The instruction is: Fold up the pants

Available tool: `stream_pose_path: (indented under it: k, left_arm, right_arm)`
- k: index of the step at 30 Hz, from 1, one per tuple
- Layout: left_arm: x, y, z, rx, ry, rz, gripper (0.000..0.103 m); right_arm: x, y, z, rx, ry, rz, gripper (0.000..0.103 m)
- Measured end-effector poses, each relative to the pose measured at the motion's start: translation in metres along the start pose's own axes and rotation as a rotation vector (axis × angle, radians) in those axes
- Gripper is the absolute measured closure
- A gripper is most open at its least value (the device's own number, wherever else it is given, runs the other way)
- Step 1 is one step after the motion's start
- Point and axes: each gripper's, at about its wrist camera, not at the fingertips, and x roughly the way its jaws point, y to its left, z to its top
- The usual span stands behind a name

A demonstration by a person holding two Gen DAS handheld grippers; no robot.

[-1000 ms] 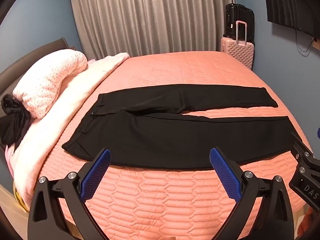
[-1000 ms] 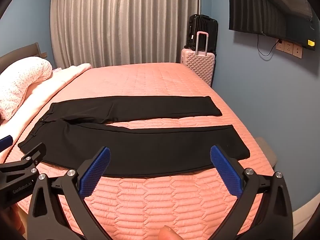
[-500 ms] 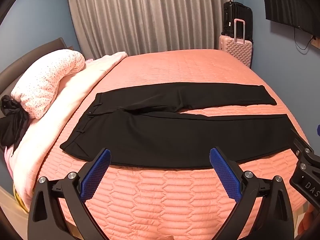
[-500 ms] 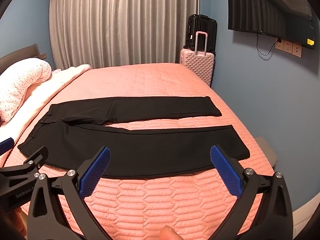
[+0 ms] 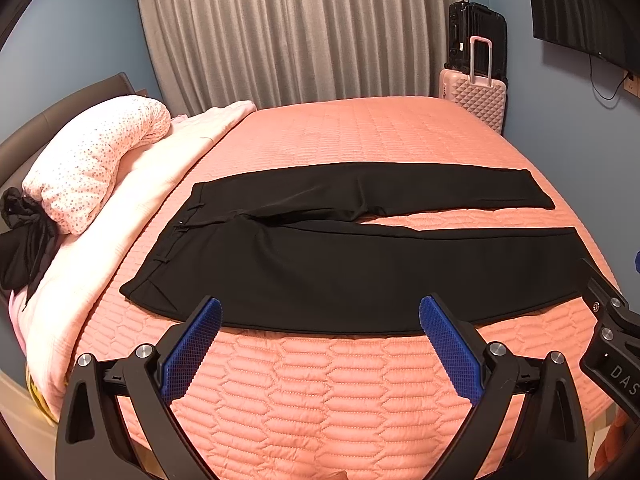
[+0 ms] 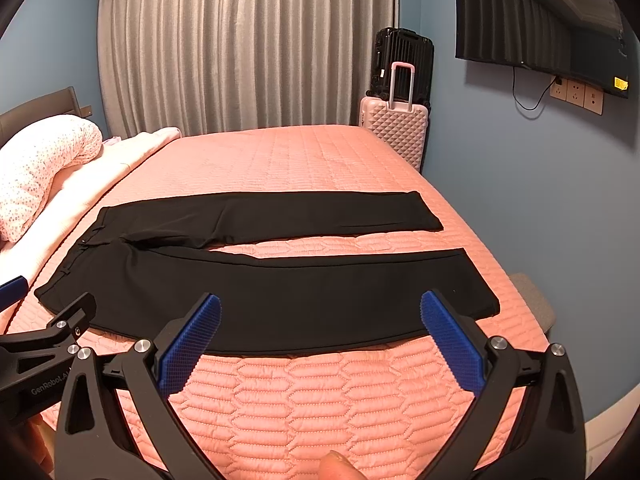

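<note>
The left gripper [image 5: 320, 320] and the right gripper [image 6: 320, 320] hover above the near edge of a bed, blue-padded fingers [image 5: 192, 354] spread wide, holding nothing and touching nothing. Just beyond their tips lie the black pants [image 5: 340, 264] — flat on the coral quilted bedspread [image 5: 360, 132], waistband to the left, both legs running right. The near leg lies straight along the bed's near side; the far leg angles away from it, a wedge of quilt showing between them toward the cuffs. The near hem stops close to the bed's right edge. To the left of the waistband a pale pink blanket [image 5: 132, 208] is bunched along the bed, with a dotted pillow [image 5: 88, 164] on top and a dark garment [image 5: 20, 240] at its near end. Past the far leg the bedspread is bare up to the grey curtains [image 6: 248, 44]. At the far right corner stand a pink suitcase [image 6: 396, 132] and a black suitcase [image 6: 404, 60] — both off the bed. A television [image 6: 540, 20] hangs on the blue wall at right. Each gripper shows at the edge of the other's view.
</note>
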Motion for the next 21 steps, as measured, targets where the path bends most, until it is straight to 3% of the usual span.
stream_pose_path:
  k: [21]
  left_arm:
    - [0.0016, 0.0006, 0.0004, 0.000, 0.000, -0.012, 0.005]
  right_arm:
    - [0.0001, -0.0012, 0.0025, 0.001, 0.003, 0.007, 0.005]
